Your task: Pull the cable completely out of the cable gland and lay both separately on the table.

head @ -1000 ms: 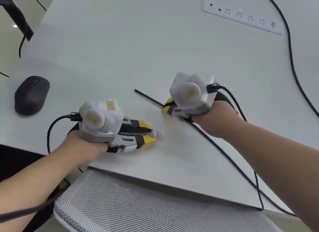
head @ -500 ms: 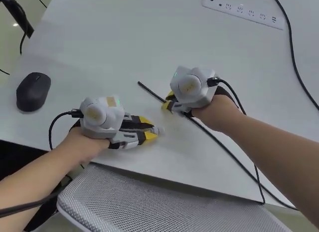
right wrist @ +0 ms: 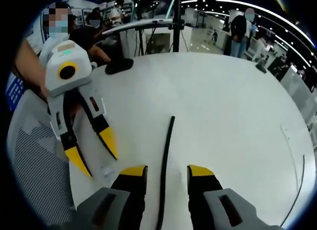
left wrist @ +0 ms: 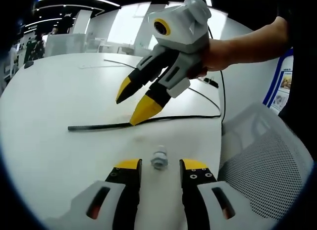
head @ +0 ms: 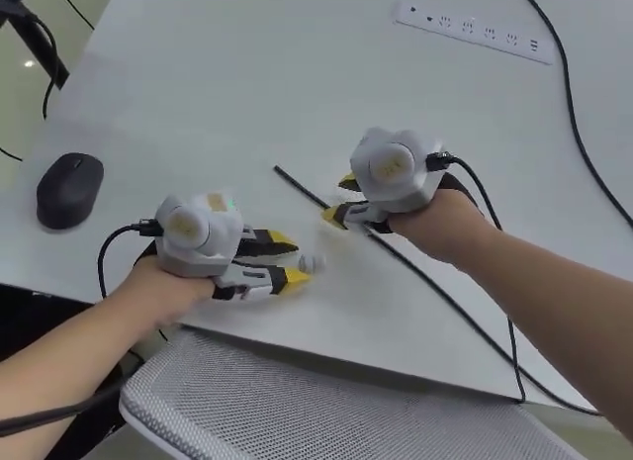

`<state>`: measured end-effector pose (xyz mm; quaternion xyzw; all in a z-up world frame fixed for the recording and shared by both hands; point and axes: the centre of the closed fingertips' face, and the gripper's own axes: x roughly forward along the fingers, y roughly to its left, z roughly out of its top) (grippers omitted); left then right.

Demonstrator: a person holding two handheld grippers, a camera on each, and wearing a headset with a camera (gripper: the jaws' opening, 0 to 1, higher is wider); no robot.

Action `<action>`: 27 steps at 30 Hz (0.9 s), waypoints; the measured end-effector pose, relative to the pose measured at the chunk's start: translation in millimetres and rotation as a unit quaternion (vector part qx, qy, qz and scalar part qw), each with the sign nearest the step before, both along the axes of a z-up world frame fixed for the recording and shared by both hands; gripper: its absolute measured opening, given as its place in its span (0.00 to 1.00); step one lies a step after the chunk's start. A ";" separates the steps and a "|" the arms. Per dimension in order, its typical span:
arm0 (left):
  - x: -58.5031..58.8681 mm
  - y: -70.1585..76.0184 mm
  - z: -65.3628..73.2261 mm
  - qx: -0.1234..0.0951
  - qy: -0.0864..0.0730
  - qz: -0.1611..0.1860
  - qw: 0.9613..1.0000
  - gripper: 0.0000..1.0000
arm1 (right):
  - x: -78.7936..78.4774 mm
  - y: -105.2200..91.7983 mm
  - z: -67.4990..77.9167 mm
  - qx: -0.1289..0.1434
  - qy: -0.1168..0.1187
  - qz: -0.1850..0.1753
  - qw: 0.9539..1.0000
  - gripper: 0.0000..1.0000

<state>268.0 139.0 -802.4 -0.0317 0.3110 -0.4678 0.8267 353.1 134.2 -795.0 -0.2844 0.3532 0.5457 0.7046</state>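
- White table (head: pixel 247 84) takes up most of the head view. Its middle is bare, so there is room to set both parts down apart.
- Mesh chair (head: pixel 297 411) sits just under the near table edge, clear of the work.
- Right gripper (right wrist: pixel 167 170) is low over the table with its jaws parted, gripping nothing. The cable (right wrist: pixel 167 141) runs loose between them, which looks like a let-go.
- Left gripper (left wrist: pixel 161 165) has its jaws apart too and holds nothing. The gland (left wrist: pixel 159 158) lies on the table between the tips with a gap on each side.
- Power strip (head: pixel 473 32) at the far edge and mouse (head: pixel 69 188) at the left are both well apart from the work.
- Cable and gland lie separate and near each other. Judged: the pull-out is done, and both are laid down.
- Nothing blocks either gripper from backing off.
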 end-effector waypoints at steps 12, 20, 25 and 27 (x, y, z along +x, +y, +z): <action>-9.2 6.9 22.8 -0.013 0.004 0.014 1.000 0.40 | -14.8 -16.0 40.9 0.046 -0.005 -0.027 0.999 0.42; -16.8 13.4 41.6 -0.015 0.003 0.023 1.000 0.48 | -30.3 -34.6 64.7 0.077 -0.014 -0.059 0.995 0.48; -23.5 15.0 49.7 -0.014 0.002 0.022 1.000 0.52 | -39.1 -49.4 83.9 0.105 -0.017 -0.085 0.991 0.51; -26.5 16.5 52.9 -0.016 0.005 0.025 1.000 0.53 | -42.7 -57.3 90.4 0.111 -0.019 -0.094 0.989 0.52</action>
